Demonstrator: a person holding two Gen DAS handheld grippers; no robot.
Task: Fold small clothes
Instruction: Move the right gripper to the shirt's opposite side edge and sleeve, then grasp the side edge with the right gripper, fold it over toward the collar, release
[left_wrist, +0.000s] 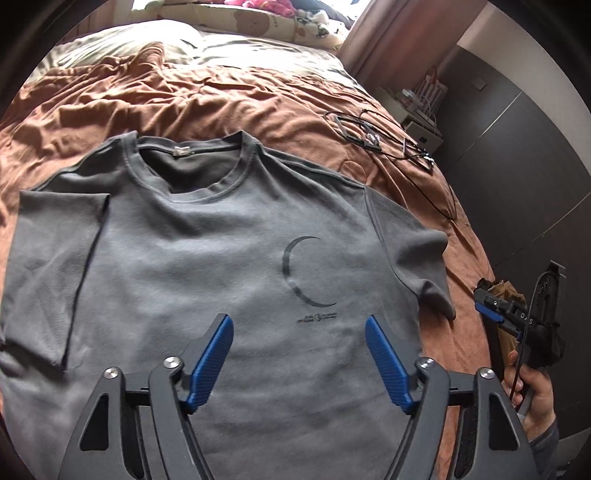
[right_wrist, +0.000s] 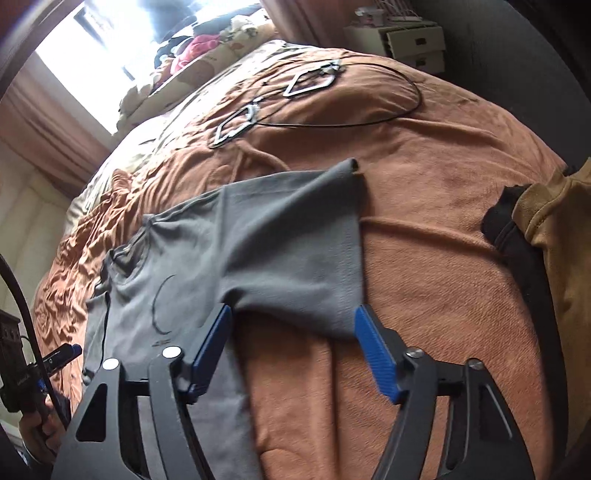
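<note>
1. The grey T-shirt (left_wrist: 207, 258) lies flat on the rust-brown bed cover (left_wrist: 229, 99), front side up. In the left wrist view its collar points to the top of the frame and its hem to the bottom, so its long axis runs from bottom to top.
2. The left gripper (left_wrist: 299, 321) stands above the chest area of the shirt. Its blue jaws are apart and nothing is between them – no pad presses on the cloth.
3. The right gripper (right_wrist: 293, 314) has its jaws spread too; the edge of one short sleeve (right_wrist: 295, 236) lies between the tips. I cannot tell if the pads touch it.
4. Only the left wrist view shows the whole collar, the crescent print (left_wrist: 303, 273) and the other sleeve, folded inwards at the left of the frame.
5. Only the right wrist view shows a tan and black garment (right_wrist: 546, 236) at the right edge – well apart from the shirt.
6. Both views show a black cable (right_wrist: 343, 110) with flat frames on the cover beyond the shirt.
</note>
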